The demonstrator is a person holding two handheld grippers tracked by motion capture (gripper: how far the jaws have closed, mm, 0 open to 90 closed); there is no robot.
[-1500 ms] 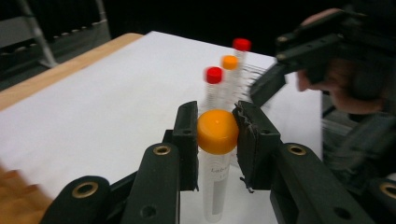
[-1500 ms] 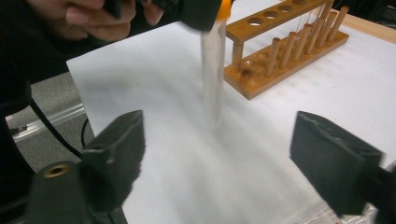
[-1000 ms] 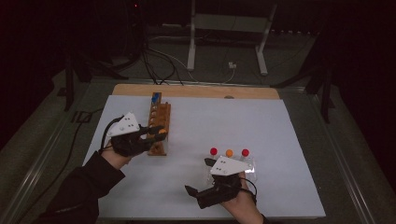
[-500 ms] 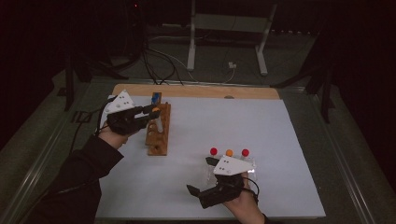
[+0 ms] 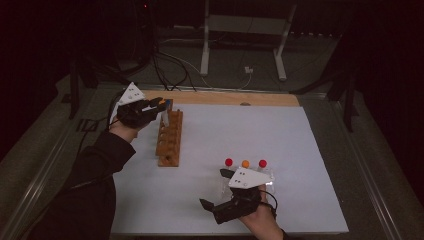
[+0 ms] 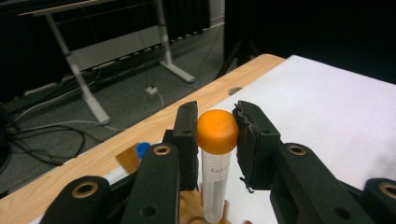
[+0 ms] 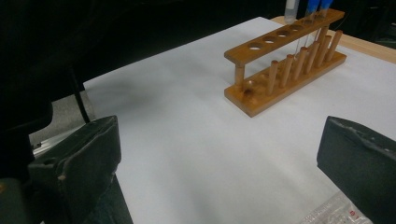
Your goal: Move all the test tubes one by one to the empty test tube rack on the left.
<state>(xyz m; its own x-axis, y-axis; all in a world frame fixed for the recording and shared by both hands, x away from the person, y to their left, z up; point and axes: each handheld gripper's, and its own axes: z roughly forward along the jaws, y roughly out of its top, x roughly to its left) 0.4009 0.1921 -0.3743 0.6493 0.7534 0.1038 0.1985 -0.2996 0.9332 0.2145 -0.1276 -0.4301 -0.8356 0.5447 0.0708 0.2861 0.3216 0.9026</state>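
While the left gripper (image 6: 217, 135) clamps the orange-capped tube (image 6: 216, 158) above the wooden rack's (image 5: 169, 140) far end, the right gripper (image 7: 219, 163) gapes idle; next, I'd judge, comes lowering it straight into a hole

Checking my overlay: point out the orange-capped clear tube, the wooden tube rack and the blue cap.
orange-capped clear tube (image 6: 217, 131), left gripper view, on its orange cap.
wooden tube rack (image 7: 281, 39), right gripper view, on its holed top bar.
blue cap (image 6: 142, 149), left gripper view, on the cap's top.
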